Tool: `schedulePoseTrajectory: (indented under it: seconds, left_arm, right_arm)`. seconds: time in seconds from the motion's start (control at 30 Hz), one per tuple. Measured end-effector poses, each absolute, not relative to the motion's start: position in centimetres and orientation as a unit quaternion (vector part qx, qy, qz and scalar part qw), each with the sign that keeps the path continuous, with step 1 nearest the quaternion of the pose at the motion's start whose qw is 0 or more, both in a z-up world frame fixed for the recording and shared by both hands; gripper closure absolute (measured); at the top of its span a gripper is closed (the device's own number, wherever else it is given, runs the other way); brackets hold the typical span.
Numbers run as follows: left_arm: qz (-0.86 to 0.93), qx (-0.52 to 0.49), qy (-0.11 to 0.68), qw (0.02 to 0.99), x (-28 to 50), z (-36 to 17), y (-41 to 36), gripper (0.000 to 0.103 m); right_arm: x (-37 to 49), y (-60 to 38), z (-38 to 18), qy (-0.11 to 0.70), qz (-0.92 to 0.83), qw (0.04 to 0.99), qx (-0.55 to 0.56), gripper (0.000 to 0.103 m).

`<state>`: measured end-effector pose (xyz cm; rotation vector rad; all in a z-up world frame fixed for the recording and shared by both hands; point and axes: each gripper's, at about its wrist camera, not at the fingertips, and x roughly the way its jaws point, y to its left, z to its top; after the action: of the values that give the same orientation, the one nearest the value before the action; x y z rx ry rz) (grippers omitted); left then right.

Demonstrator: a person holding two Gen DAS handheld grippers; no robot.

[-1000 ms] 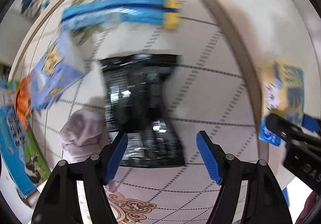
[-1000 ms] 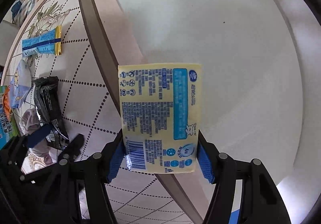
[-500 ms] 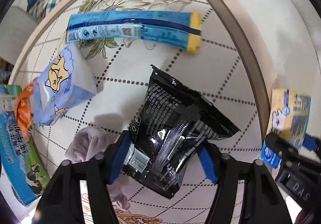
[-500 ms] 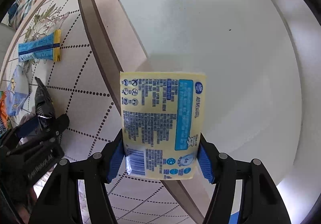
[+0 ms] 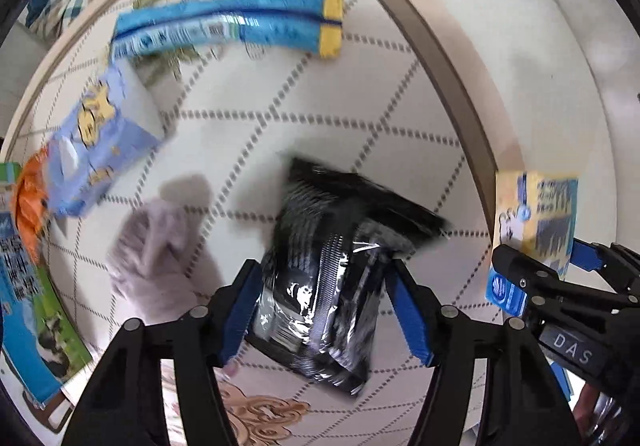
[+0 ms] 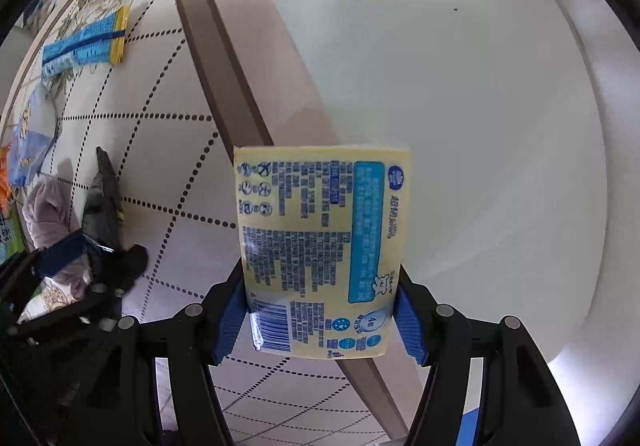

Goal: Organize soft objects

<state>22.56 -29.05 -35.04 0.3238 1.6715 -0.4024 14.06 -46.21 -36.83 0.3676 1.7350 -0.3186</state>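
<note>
My left gripper (image 5: 326, 310) is shut on a shiny black foil packet (image 5: 332, 270) and holds it lifted above the patterned tablecloth (image 5: 280, 118). My right gripper (image 6: 318, 320) is shut on a yellow tissue pack (image 6: 320, 246) and holds it upright over the table's edge, in front of a white surface (image 6: 460, 86). The yellow pack (image 5: 536, 218) and the right gripper also show at the right of the left wrist view. The black packet (image 6: 102, 202) and the left gripper show at the left of the right wrist view.
On the cloth lie a long blue pack with a yellow end (image 5: 232, 26), a pale blue cartoon pouch (image 5: 96, 150), a lilac soft cloth (image 5: 156, 258), an orange item (image 5: 28, 206) and a blue-green pack (image 5: 36, 326). The table's brown rim (image 6: 224, 46) runs diagonally.
My left gripper closed on the black packet and raised it off the cloth, drifting right. The right gripper held the yellow pack almost still.
</note>
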Motion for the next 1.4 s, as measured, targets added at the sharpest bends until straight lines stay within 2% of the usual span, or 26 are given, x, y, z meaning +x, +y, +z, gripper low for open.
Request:
schedulePoseTrajectory:
  seconds: [0.27,0.43,0.67,0.83,1.03,1.17,1.4]
  left_arm:
    - [-0.185,0.188,0.741,0.618,24.4,-37.4,-30.6,0.038]
    - [-0.184,0.182,0.731,0.631,21.8,-36.5,-33.5,0.054]
    - [-0.186,0.151,0.722,0.649,20.7,-33.1,-31.5,0.057]
    - [-0.211,0.105,0.695,0.679,20.0,-27.2,-28.7,0.057]
    - [-0.209,0.053,0.644,0.734,21.2,-17.9,-21.2,0.057]
    - [-0.184,0.024,0.617,0.765,22.6,-13.1,-12.3,0.057]
    - [-0.099,-0.006,0.603,0.791,24.3,-11.1,4.0,0.057]
  right_arm:
    - [14.5,-47.2,-37.9,0.748,-0.166,0.618,0.178,0.034]
    - [14.8,-47.2,-38.0,0.742,-0.182,0.623,0.171,0.037]
    - [11.9,-45.9,-35.9,0.726,-0.184,0.636,0.187,0.038]
    - [11.0,-43.8,-31.4,0.701,-0.161,0.666,0.197,0.038]
    - [12.6,-38.7,-23.7,0.667,-0.109,0.709,0.199,0.038]
    - [14.4,-32.8,-19.4,0.647,-0.060,0.736,0.191,0.038]
    - [18.8,-17.8,-16.3,0.640,0.033,0.748,0.172,0.038]
